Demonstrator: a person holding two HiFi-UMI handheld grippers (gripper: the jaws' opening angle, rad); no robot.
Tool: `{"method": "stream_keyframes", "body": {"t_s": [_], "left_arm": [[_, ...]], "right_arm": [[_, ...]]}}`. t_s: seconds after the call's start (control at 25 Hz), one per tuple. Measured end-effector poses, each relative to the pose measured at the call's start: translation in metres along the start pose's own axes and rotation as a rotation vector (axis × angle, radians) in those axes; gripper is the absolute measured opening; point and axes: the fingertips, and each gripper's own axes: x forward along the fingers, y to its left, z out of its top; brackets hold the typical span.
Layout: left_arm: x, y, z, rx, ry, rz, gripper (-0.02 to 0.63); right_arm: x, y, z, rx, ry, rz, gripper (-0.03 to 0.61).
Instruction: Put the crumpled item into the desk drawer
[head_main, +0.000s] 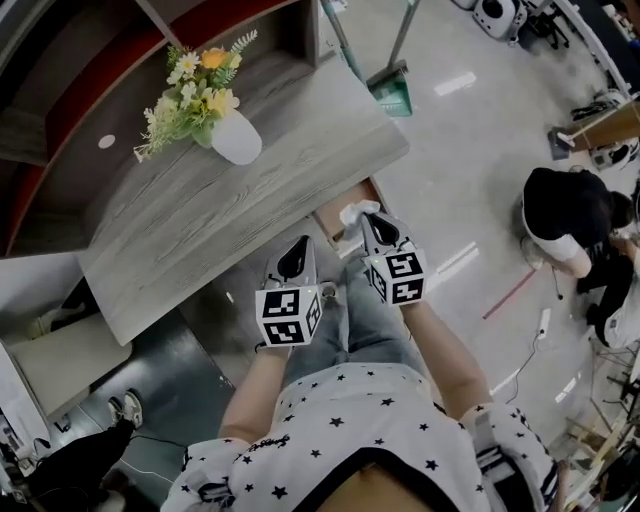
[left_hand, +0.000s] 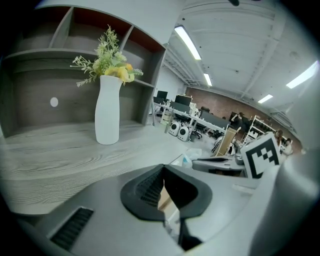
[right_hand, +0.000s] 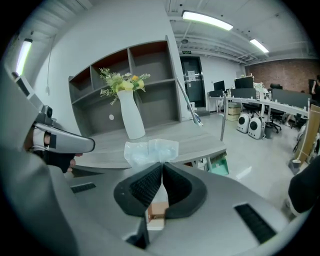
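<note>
The crumpled item (head_main: 357, 212) is pinched at the tip of the right hand-held gripper (head_main: 370, 222), whose jaws are clenched on it. In the right gripper view the pale, wrinkled wad (right_hand: 150, 151) fans out just past the closed pads, so the grip is on its near edge and the bulk hangs forward of the tip.

The coming move turns on where the wad is relative to the desk drawer (head_main: 335, 222). From the head view, the drawer shows as a brown strip pulled out from under the near edge of the surface (head_main: 250, 210), close to its right corner. The wad hangs off the surface, just beyond that near edge, over or just above the drawer's opening. The right hand-held gripper points forward and a little left towards the edge, so the drawer is ahead of and below its tip. Both tools cover much of the drawer, so whether the wad is fully past its front wall is only a guess.

The left hand-held gripper (head_main: 300, 245) is just beside the right one, on its left. Its jaws are closed on nothing and its tip is close to the same edge. The right hand is plainly the nearer one and the one that carries the load. A white vase (head_main: 236, 140) of flowers stands well apart, towards the far side of the surface.
</note>
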Motion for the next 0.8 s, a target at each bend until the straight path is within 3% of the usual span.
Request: {"method": "stream_keyframes", "body": {"t_s": [0.8], "left_arm": [[0.049, 0.011, -0.041, -0.059, 0.088, 0.053, 0.012]], "right_arm": [[0.087, -0.039, -0.100, -0.039, 0.257, 0.018, 0.002]]}}
